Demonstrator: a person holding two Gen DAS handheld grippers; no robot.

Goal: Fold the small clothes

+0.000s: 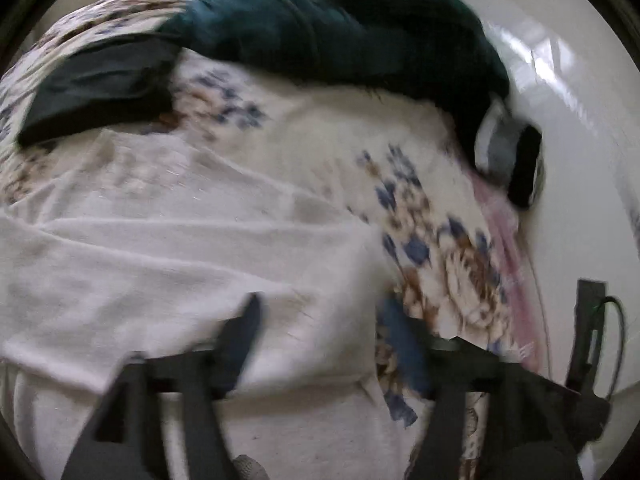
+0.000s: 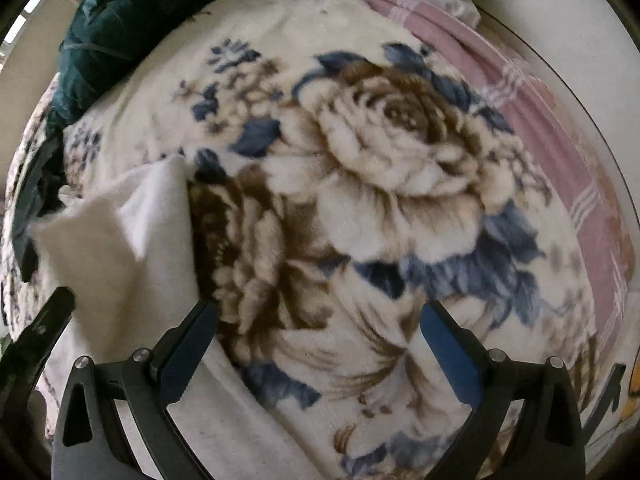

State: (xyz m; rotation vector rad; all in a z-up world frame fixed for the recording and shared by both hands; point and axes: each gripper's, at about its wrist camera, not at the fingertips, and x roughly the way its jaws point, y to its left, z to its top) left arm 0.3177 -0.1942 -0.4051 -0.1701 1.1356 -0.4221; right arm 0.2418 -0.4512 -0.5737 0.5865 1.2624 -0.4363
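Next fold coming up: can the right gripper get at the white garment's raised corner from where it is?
Probably yes. The right gripper is open over the floral blanket, and the white garment lies just beside its left finger, nothing covering it. The view is blurred, so judge the height carefully.

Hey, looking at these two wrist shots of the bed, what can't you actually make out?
- Left wrist view: motion blur smears the left tongs; the white garment runs off the left edge.
- Left wrist view: the teal cloth hides what lies beneath.
- Right wrist view: the garment's fold state; only a raised corner shows.
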